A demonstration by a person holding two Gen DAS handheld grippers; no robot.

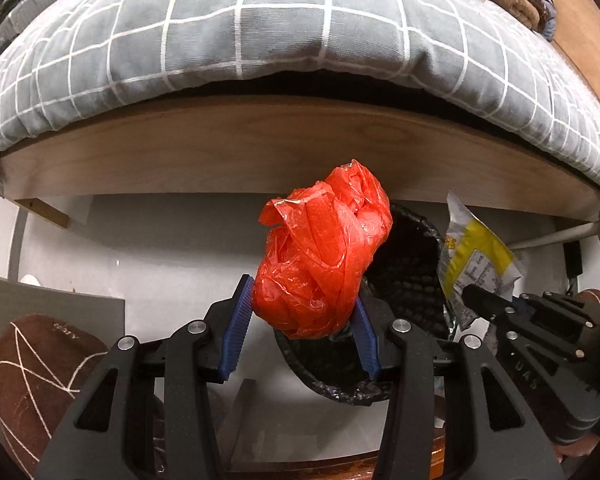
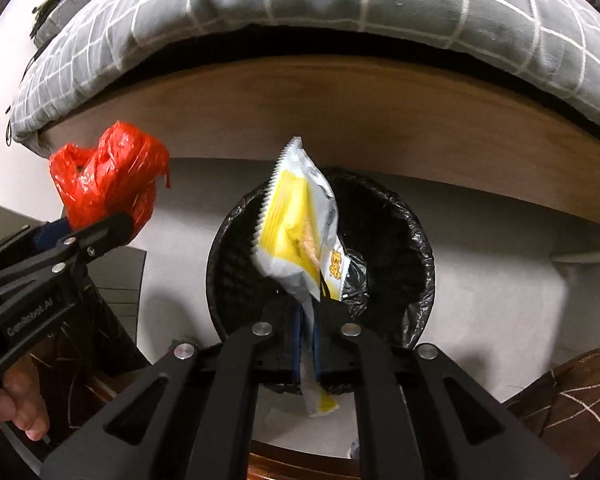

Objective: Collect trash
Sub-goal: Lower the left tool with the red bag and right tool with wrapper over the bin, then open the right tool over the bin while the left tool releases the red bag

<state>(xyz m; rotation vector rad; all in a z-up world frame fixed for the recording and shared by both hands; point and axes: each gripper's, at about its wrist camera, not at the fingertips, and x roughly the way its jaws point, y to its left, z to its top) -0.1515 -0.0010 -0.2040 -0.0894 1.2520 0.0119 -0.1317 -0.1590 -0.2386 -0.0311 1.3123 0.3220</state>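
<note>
A crumpled red plastic bag (image 1: 324, 252) is pinched between the blue pads of my left gripper (image 1: 304, 304), held above the near rim of a black bin (image 1: 404, 272) lined with a black bag. My right gripper (image 2: 308, 316) is shut on a white and yellow snack wrapper (image 2: 296, 232), which stands up from the jaws right over the bin's (image 2: 404, 240) opening. The right wrist view shows the left gripper (image 2: 92, 232) with the red bag (image 2: 108, 176) off to the left of the bin. The wrapper (image 1: 476, 256) and right gripper (image 1: 480, 300) appear at the right of the left wrist view.
A bed with a grey checked quilt (image 1: 260, 32) and wooden side board (image 1: 260, 148) overhangs the bin from behind. Brown slippers with white lines lie on the floor at left (image 1: 40, 380) and right (image 2: 572, 396). A grey flat panel (image 1: 52, 308) stands at left. A hand (image 2: 20, 408) grips the left tool.
</note>
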